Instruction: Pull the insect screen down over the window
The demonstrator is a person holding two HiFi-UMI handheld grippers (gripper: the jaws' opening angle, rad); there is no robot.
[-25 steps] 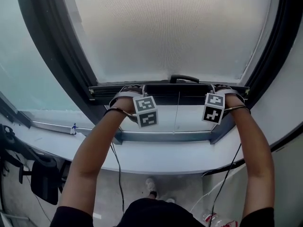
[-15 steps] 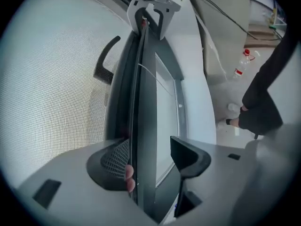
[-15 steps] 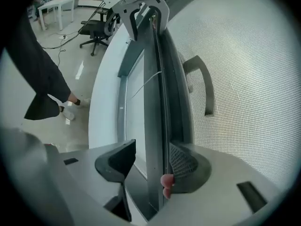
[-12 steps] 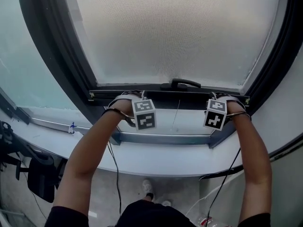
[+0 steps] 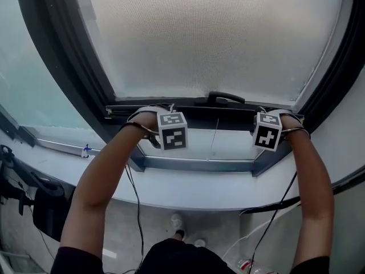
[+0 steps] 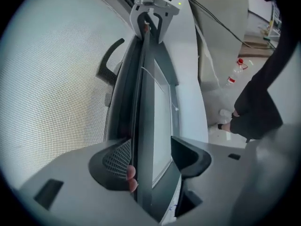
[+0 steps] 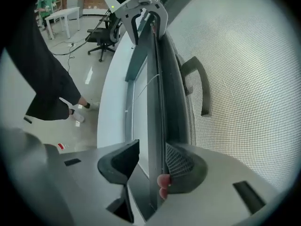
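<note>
The insect screen (image 5: 211, 39) covers most of the window, its bottom bar (image 5: 211, 112) a strip of glass above the sill (image 5: 199, 190). My left gripper (image 6: 150, 159) straddles the bar, jaws just widened. My right gripper (image 7: 153, 161) has just been narrowing, one pad on the bar, the other barely clear. A red-capped bottle (image 6: 233, 72) lies on the floor, contents unclear

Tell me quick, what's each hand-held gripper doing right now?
Left hand-held gripper: open astride the screen's bottom bar, jaws just widened.
Right hand-held gripper: jaws just closing on that bar, not yet clamped.
</note>
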